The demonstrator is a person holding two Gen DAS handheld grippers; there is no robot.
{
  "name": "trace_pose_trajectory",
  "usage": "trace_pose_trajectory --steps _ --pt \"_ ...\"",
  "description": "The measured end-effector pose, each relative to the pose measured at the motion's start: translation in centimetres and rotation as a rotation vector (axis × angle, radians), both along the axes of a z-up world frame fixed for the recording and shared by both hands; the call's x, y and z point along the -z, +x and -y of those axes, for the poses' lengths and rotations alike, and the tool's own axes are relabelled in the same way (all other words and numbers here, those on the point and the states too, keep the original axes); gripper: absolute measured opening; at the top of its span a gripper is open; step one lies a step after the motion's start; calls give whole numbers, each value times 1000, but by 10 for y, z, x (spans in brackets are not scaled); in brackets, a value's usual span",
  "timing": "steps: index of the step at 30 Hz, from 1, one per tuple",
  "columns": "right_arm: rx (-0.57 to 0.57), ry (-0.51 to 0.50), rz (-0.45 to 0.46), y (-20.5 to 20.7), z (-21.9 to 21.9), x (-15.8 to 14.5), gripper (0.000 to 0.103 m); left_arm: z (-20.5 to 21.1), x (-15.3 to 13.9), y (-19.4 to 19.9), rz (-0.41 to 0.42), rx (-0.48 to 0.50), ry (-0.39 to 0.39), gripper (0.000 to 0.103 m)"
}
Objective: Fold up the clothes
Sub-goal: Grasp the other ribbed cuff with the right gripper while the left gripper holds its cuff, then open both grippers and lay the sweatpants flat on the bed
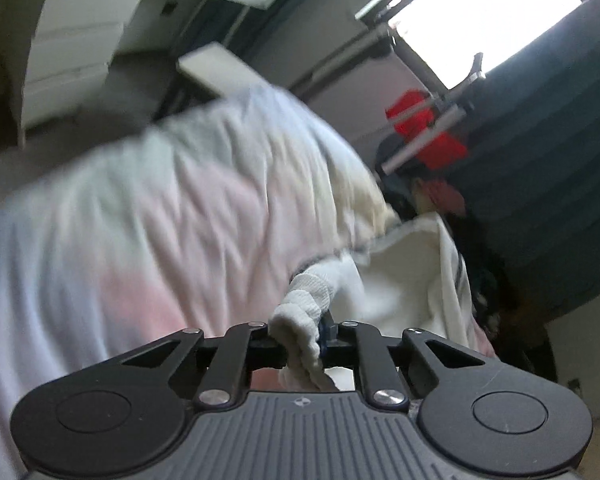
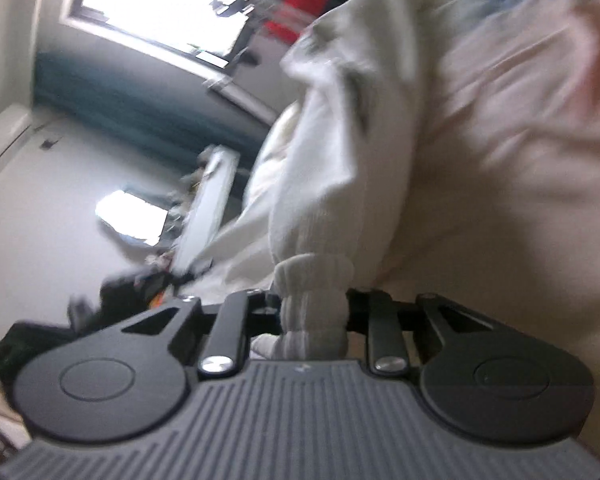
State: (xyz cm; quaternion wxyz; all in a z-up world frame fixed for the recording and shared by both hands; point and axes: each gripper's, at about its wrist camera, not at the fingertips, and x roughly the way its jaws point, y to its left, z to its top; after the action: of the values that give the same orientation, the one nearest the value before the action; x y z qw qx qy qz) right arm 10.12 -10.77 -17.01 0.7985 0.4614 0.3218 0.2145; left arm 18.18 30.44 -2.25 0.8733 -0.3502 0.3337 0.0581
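We see the left tongs (image 1: 300,340) clamped on the white garment's ribbed cuff (image 1: 300,320); the right tongs (image 2: 312,316) pinch another ribbed cuff (image 2: 312,300).

- The left gripper (image 1: 300,338) is matt black plastic with shiny metal rivets; its base below is grey ribbed plastic.
- The cuff (image 1: 300,320) pinched at lower centre is white ribbed knit cloth, soft and matt.
- The garment (image 1: 172,208) filling the left is pale, creased cloth with a pink tint.
- The rods (image 1: 424,136) at upper right look like brushed metal.
- The right gripper (image 2: 314,316) has the same matt black plastic and bright rivets.
- The sleeve (image 2: 316,184) above it is white matt knit.
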Motion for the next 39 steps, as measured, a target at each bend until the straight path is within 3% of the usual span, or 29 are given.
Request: trace_pose_trajectory --steps 3,7,11,16,20,23,24,26,28,29,33,39 --pt "-59 35 39 14 -59 -11 23 -32 -38 25 14 -41 134 14" --pt "-187 49 73 44 -149 -18 23 -75 -67 62 -6 -132 294 14" --pt "-298 51 43 81 -224 -7 23 -106 -51 110 -82 -178 383 14" --pt "-384 -67 9 114 -269 7 25 -122 -2 150 -148 -210 395 14" --pt "-434 -112 -6 127 -275 2 26 -126 19 149 -182 -218 376 18" --pt "-459 -165 -7 128 -274 -10 28 -129 19 142 -173 -210 372 29" --pt "-470 -184 -1 126 -274 -15 33 -128 16 137 -161 -203 377 39" --pt "-500 -216 21 120 -273 -25 53 -123 8 126 -135 -191 402 59" --pt "-518 -242 67 108 -267 -39 85 -109 -5 111 -110 -197 449 71" --pt "-521 -256 95 100 -262 -48 89 -102 -12 103 -91 -196 463 76" --pt "-502 -304 173 73 -236 -81 87 -66 -37 65 -32 -170 511 82" --pt "-372 -427 330 22 -151 -132 87 21 -70 0 47 -60 586 82"
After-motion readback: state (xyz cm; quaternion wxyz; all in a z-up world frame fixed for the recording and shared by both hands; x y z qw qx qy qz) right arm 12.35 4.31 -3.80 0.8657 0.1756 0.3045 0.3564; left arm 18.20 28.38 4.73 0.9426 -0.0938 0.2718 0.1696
